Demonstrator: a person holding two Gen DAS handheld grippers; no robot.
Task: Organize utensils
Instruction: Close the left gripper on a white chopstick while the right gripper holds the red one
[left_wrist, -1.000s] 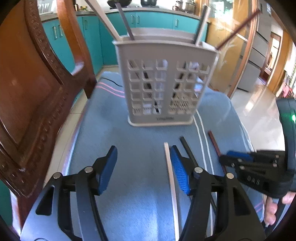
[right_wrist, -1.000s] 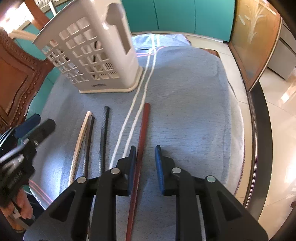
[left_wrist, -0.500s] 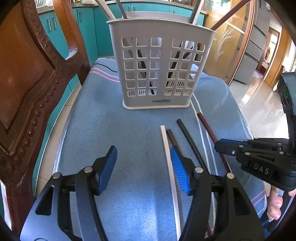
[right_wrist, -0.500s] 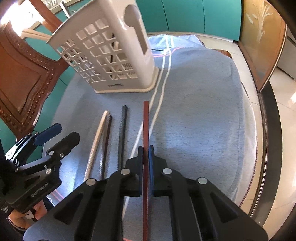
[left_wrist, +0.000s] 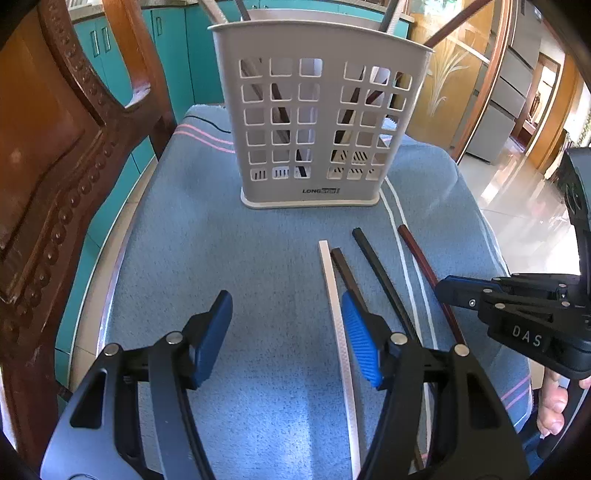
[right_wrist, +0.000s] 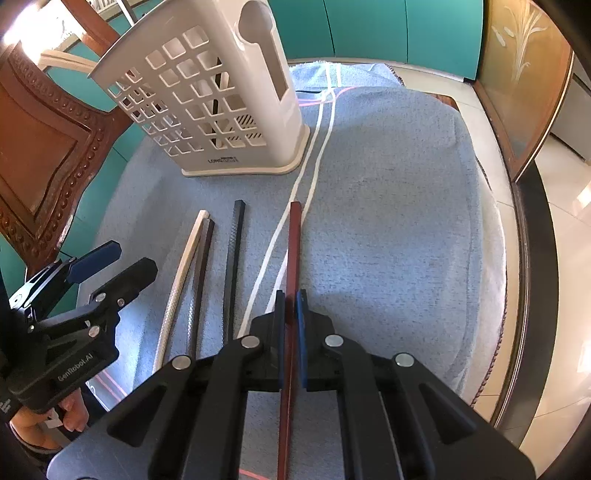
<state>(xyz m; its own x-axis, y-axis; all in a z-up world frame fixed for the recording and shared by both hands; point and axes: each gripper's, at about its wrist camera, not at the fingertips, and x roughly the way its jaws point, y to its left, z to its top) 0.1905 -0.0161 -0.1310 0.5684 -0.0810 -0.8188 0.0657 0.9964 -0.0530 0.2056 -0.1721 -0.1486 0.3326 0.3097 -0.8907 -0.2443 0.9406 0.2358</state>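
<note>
Right wrist view: right claw (right_wrist: 291, 295) pinching red-brown chopstick (right_wrist: 294, 240) mid-shaft; left claw (left_wrist: 286, 332) spread, white chopstick (left_wrist: 334, 295) between pads.

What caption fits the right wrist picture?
Right gripper shut on a red chopstick beside the white utensil holder.

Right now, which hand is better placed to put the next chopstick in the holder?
The right gripper: it is already shut on the red chopstick. The left gripper is open and holds nothing, the white chopstick lying between its fingers.
</note>
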